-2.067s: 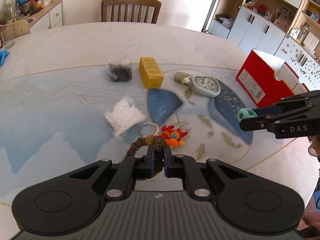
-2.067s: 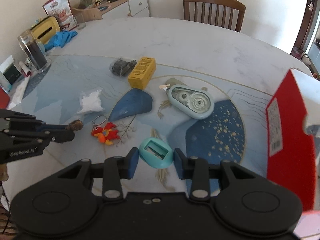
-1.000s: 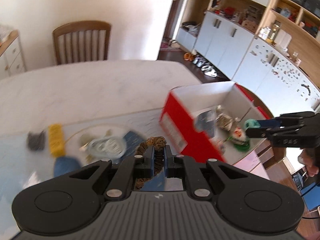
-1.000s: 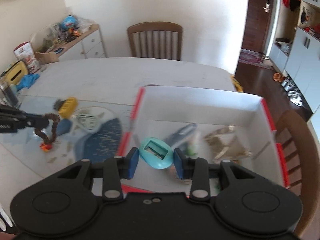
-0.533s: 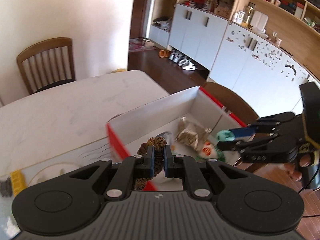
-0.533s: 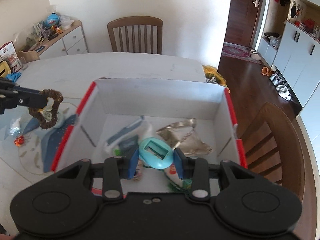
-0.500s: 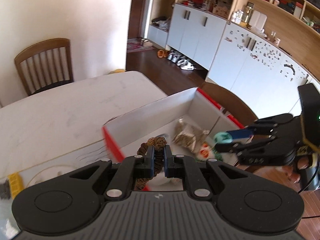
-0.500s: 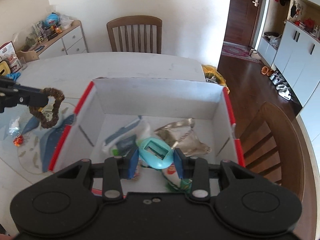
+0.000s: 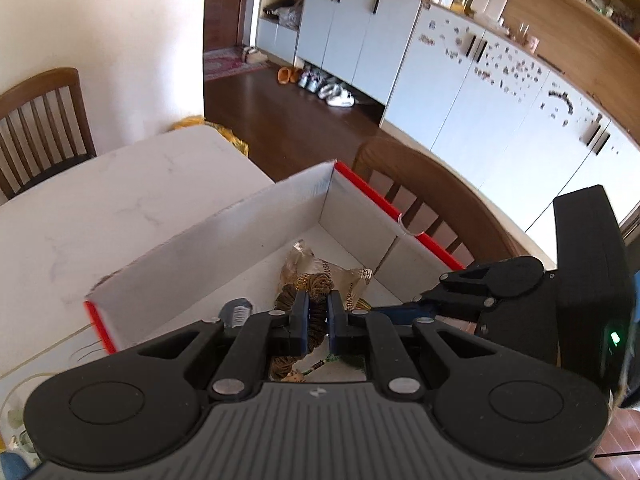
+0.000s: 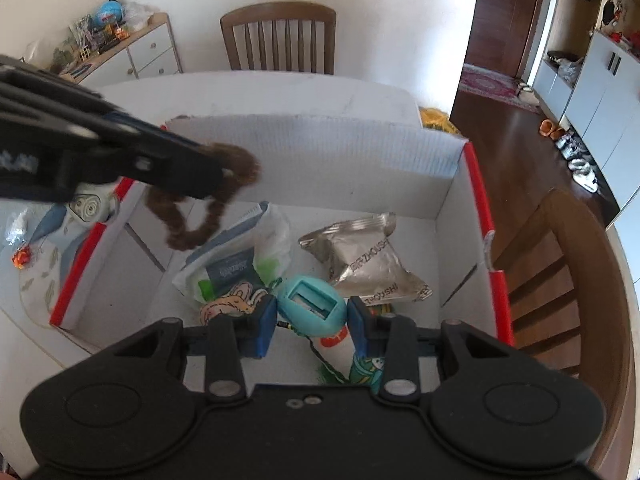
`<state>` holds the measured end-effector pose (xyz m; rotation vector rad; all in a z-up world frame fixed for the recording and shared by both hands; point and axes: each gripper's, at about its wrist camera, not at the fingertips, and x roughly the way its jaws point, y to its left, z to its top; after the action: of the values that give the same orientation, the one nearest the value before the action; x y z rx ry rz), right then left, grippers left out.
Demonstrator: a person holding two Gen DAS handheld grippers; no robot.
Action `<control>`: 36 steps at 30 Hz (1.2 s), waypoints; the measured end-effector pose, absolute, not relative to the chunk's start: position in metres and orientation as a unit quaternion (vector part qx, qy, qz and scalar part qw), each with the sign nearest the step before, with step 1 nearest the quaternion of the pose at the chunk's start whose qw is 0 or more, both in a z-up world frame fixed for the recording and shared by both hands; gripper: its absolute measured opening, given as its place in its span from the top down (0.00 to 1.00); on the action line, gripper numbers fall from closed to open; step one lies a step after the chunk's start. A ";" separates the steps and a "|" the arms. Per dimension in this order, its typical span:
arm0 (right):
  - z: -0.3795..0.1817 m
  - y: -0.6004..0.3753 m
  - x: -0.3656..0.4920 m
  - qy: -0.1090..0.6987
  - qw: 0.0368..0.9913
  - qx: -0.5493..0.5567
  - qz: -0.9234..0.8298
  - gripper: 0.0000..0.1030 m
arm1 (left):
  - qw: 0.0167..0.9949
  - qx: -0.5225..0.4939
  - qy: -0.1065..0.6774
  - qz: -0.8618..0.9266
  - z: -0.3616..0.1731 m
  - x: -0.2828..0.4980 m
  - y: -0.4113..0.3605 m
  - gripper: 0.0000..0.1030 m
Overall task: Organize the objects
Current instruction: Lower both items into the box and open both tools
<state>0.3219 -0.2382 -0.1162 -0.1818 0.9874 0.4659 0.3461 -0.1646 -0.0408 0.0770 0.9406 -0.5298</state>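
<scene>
The left hand-held gripper (image 9: 318,322) is clenched on a brown braided loop (image 10: 192,216) above the red box (image 10: 478,216); the right hand-held gripper (image 10: 310,322) grasps a teal oval piece (image 10: 310,306).

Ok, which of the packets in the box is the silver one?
The crinkled foil packet lying toward the box's right side; the packet left of it is white, blue and green.

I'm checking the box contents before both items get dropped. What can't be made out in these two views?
- Left wrist view: the left gripper and its brown braided ring hide most of the box floor.
- Right wrist view: the right gripper and teal sharpener cover the cartoon packets beneath.
- Silver pouch: print too small.
</scene>
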 end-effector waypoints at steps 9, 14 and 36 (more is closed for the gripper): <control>-0.134 -0.232 0.329 0.494 0.830 -0.108 0.236 0.65 | 0.846 0.039 0.478 -0.232 -0.076 0.372 -0.182 0.92; -0.141 -0.233 0.332 0.499 0.825 -0.106 0.242 0.65 | 0.837 0.035 0.498 -0.223 -0.093 0.384 -0.188 0.92; -0.117 -0.256 0.318 0.475 0.840 -0.090 0.246 0.52 | 0.810 -0.027 0.546 -0.212 -0.125 0.397 -0.174 0.91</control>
<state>0.3185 -0.2560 -0.1167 -0.1899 1.0048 0.5210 0.3974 -0.1741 -0.1251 -0.0579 1.1666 -0.4530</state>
